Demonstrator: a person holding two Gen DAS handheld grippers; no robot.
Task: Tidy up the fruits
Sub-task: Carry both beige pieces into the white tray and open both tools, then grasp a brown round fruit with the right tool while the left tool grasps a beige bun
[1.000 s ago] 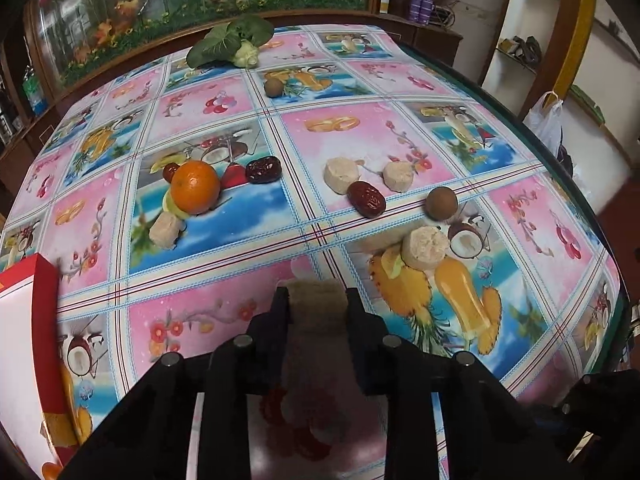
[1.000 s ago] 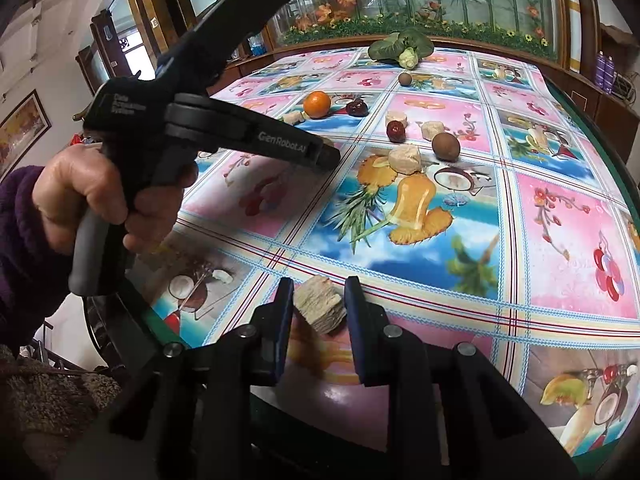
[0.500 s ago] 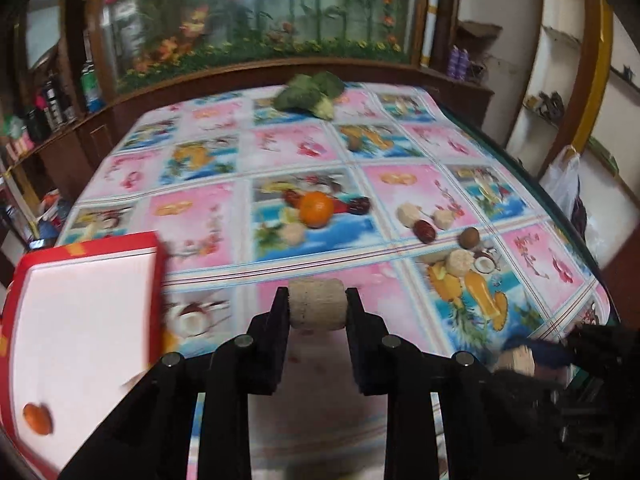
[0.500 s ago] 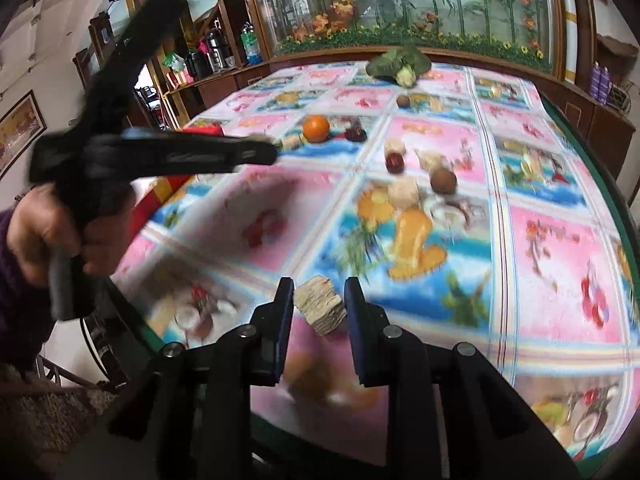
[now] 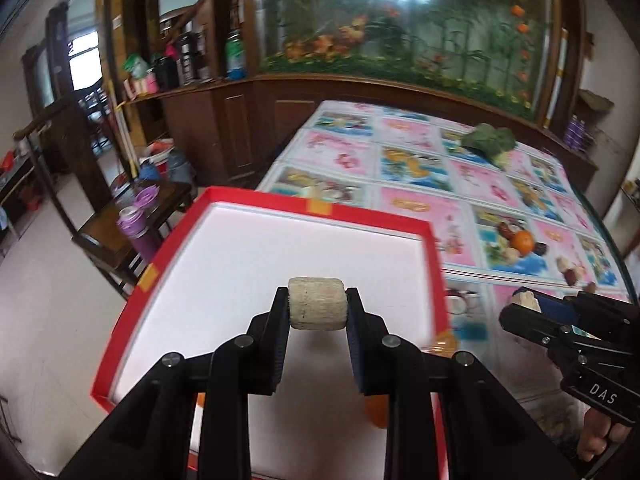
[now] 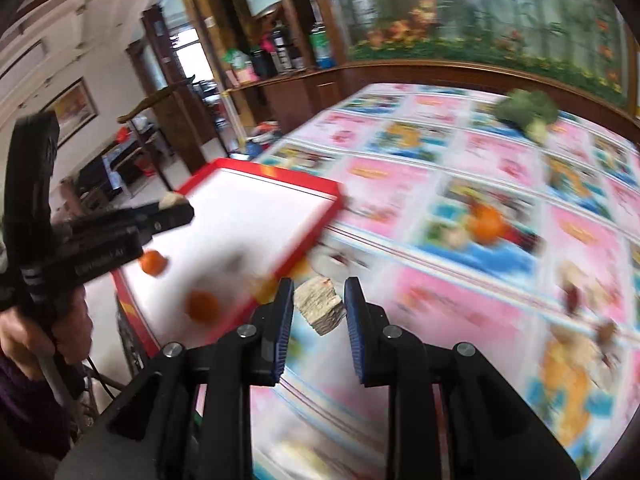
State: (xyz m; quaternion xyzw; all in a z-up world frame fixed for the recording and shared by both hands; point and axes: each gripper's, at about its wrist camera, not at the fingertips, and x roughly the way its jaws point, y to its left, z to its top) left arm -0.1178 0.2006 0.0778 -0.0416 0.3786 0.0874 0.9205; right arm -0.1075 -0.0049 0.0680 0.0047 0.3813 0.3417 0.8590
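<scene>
The fruit-print tablecloth (image 6: 472, 320) is smeared by blur in the right wrist view. The red-rimmed tray (image 5: 384, 222) is cut off below by the left gripper (image 5: 317, 309), which is clamped on a pale cylindrical piece (image 5: 316, 308) over the tray's white floor. A jagged tan chunk (image 6: 320, 309) is pinched in the right gripper (image 6: 320, 308), beside the tray's corner.

A shallow cardboard box (image 5: 362, 215) has bright red walls, small orange tape patches on its rim, and a plain white floor. The glossy tablecloth (image 5: 424, 178) is a grid of pink flower squares and blue fruit-picture squares, ruled with thin red and white lines. A round fruit (image 5: 523, 241) on it is orange, beside what may be a dark red date; the leafy vegetable (image 5: 489, 142) is dark green.
</scene>
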